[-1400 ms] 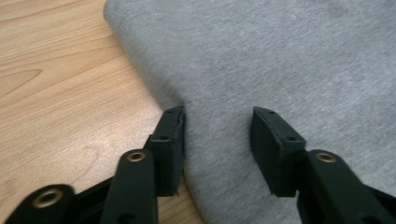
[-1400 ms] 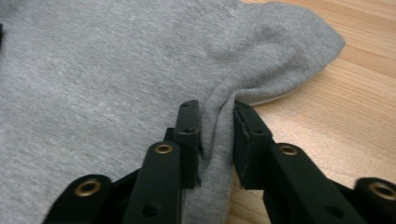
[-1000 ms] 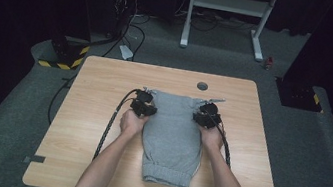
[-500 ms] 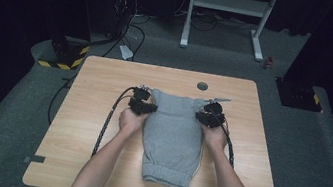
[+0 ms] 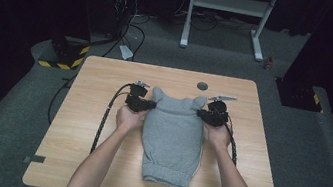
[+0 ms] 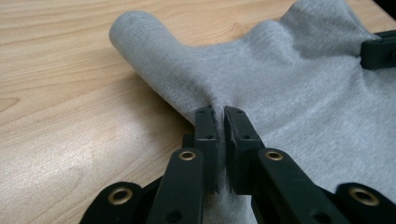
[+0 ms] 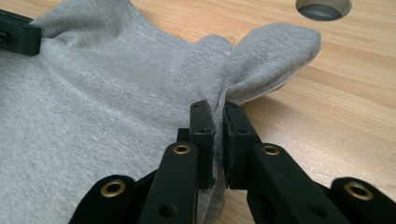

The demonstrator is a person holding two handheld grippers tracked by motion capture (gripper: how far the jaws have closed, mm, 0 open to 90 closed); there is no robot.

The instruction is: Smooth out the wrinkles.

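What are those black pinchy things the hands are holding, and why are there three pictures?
They are grippers: hand tools with two black jaws that pinch like tongs. A person holds one in each hand at a wooden table.

One picture comes from a camera up high, looking down. There you see the left gripper and the right gripper. The other two come from small cameras riding on each gripper, so they look along its jaws.

On the table lies a folded grey garment of soft knit cloth. Near the far edge is a round hole.

Each gripper is shut on a pinch of the cloth, one on each side of the garment's far end. The corners there poke up like little ears.
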